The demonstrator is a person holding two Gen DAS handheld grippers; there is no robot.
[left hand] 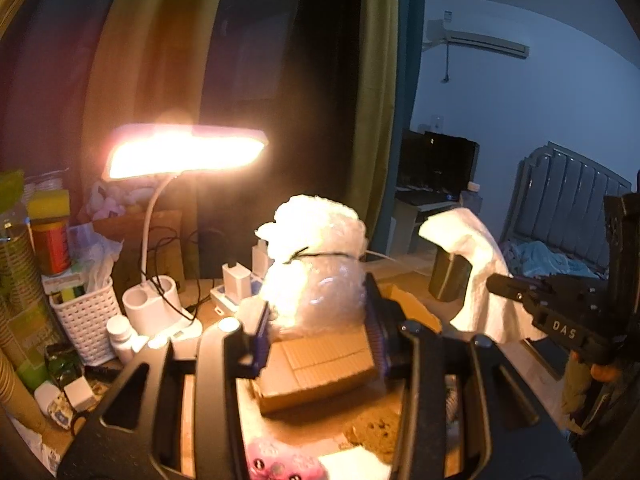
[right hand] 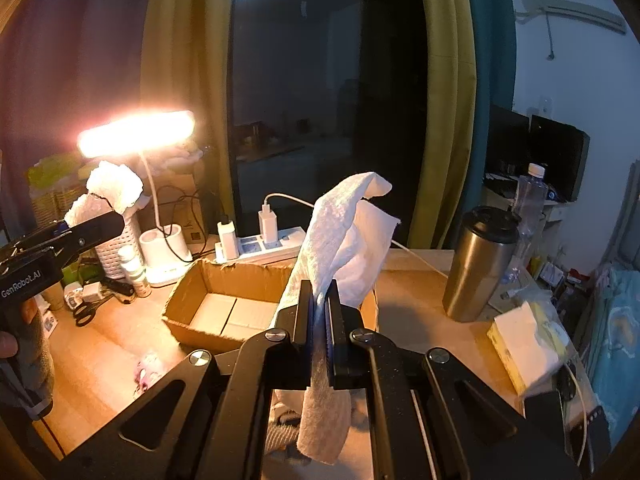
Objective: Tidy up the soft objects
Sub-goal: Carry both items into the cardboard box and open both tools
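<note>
My left gripper (left hand: 318, 312) is shut on a clear bag of white stuffing (left hand: 316, 264) tied with a black band, held above the open cardboard box (left hand: 320, 364). In the right wrist view the bag (right hand: 108, 192) shows at the left. My right gripper (right hand: 319, 300) is shut on a white towel (right hand: 344, 236), which stands up above the jaws and hangs below them, over the cardboard box (right hand: 224, 304). In the left wrist view the towel (left hand: 472, 264) shows at the right.
A lit desk lamp (left hand: 184, 156) stands at the back left, beside a white basket (left hand: 86, 320) and bottles. A power strip (right hand: 260, 250) lies behind the box. A steel tumbler (right hand: 478, 264) and a sponge block (right hand: 524, 348) stand at the right.
</note>
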